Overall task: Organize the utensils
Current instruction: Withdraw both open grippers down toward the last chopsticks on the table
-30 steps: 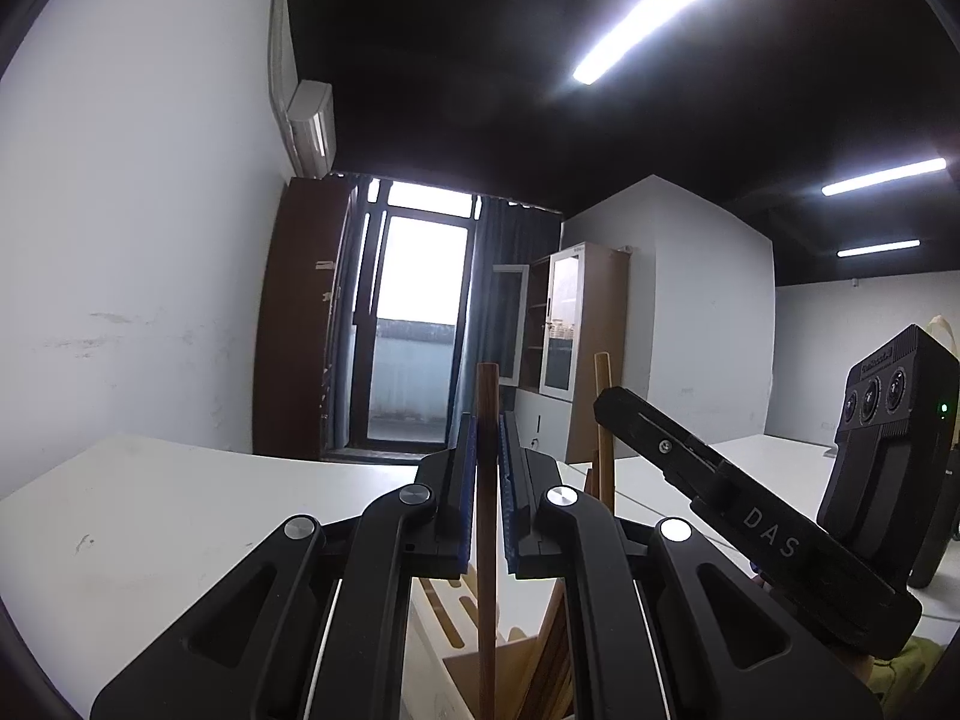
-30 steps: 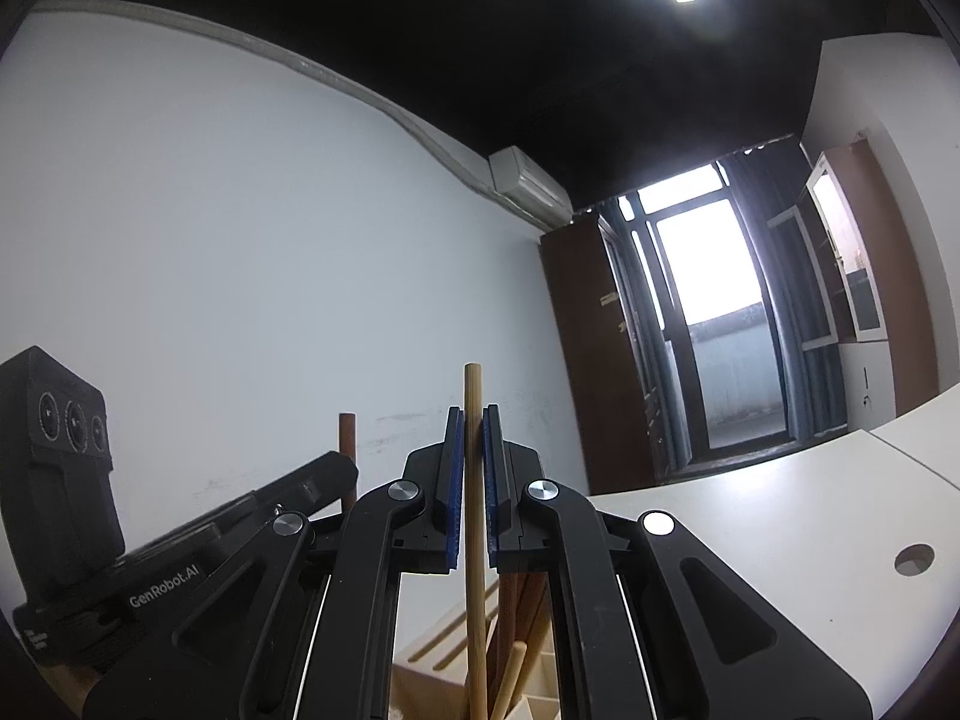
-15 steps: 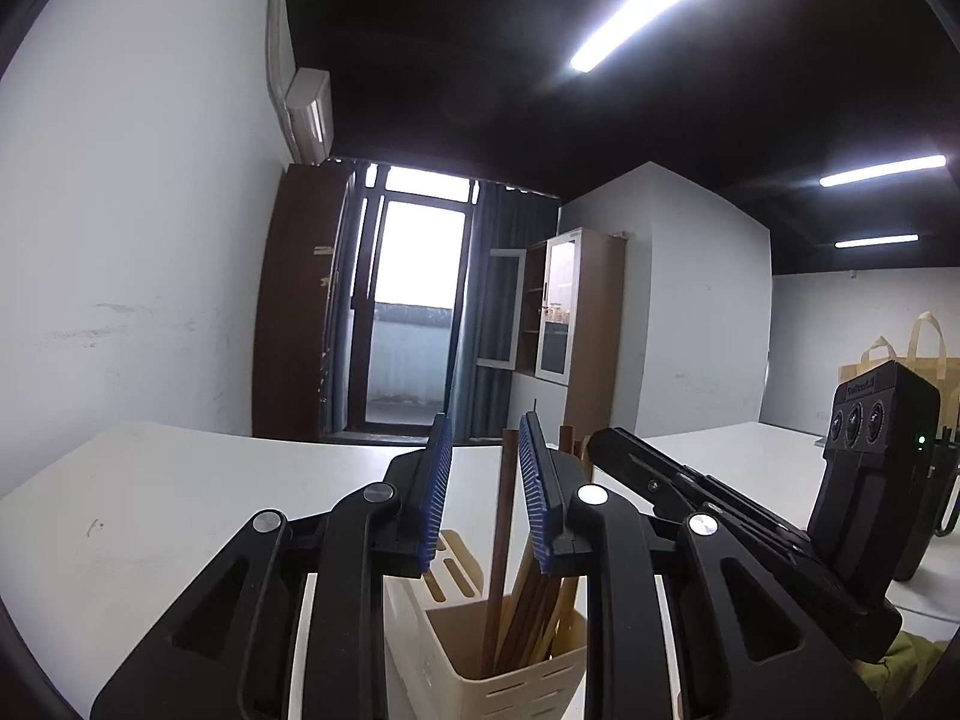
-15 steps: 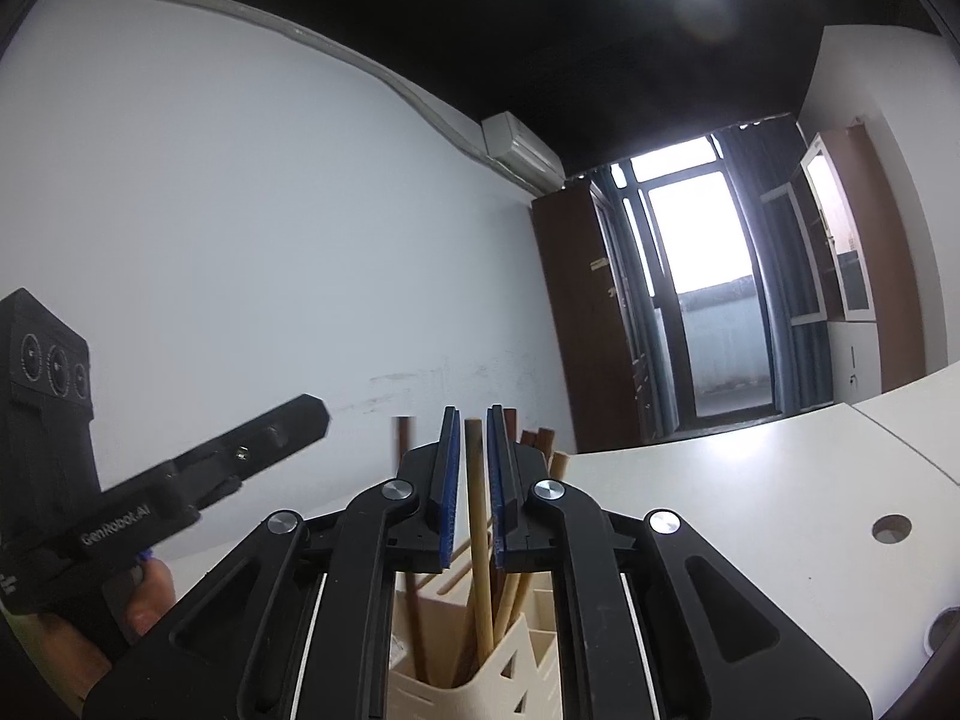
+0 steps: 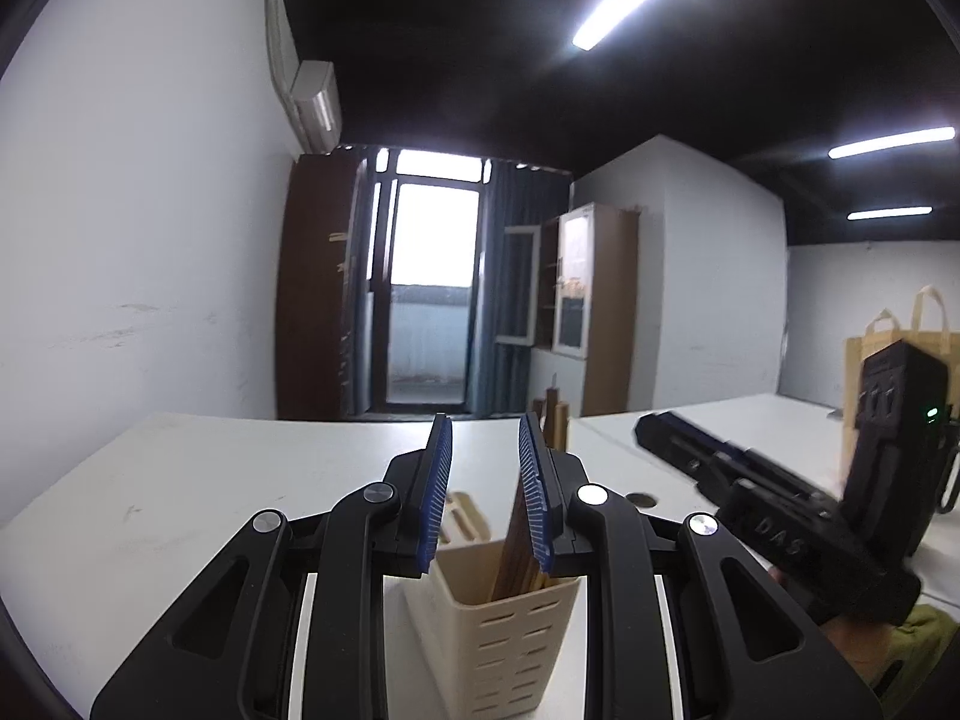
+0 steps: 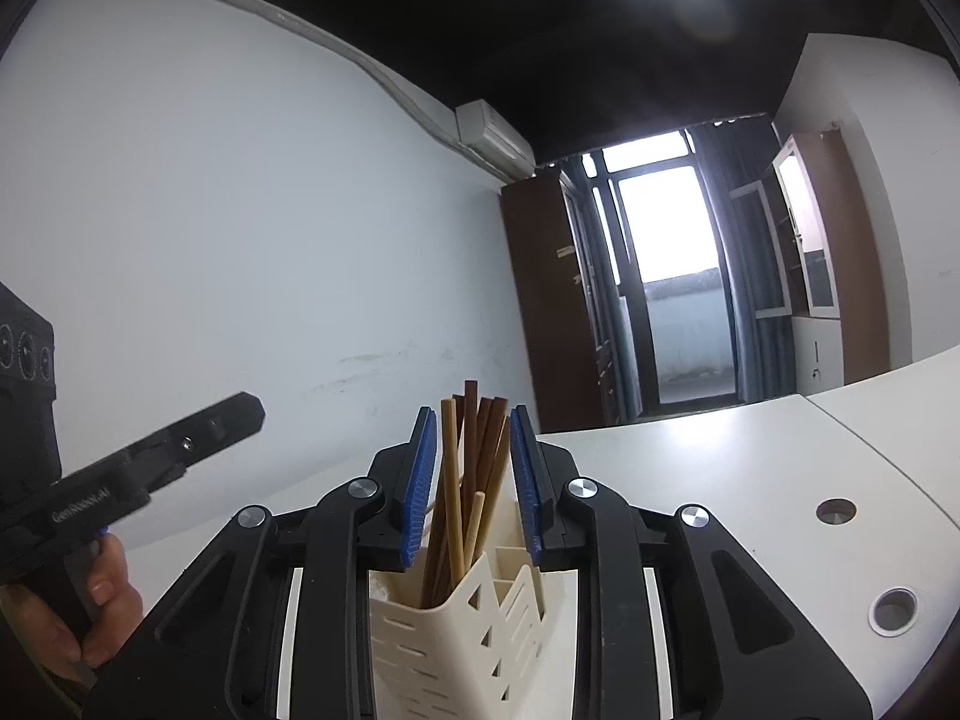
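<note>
Fingers on both grippers are spread wide now and hold nothing. 1 s ago each was clamped on a single chopstick; 0.5 s ago the left had already let go while the right was still nearly closed around its light stick.

Left gripper (image 5: 485,483): blue pads apart, gap between them bare. Right gripper (image 6: 473,483): same spread. The chopsticks (image 6: 474,474) show through the gap but I see no pad contact.

Both sticks have dropped into the cream slotted utensil holder (image 6: 444,642), which stands on the white table (image 6: 720,468) right under both grippers. The bundle, dark brown plus 2 light ones, sits in 1 compartment and leans a bit. Neighbouring compartments look empty from the right wrist view.

From the left wrist view I get the same holder (image 5: 498,648) with dark chopsticks (image 5: 519,546) leaning toward the right pad, and the right gripper body (image 5: 798,516) off to the side.

My read: this drop is finished and both tools are free for the next pickup. I can't see any remaining utensils on the table from these views.
</note>
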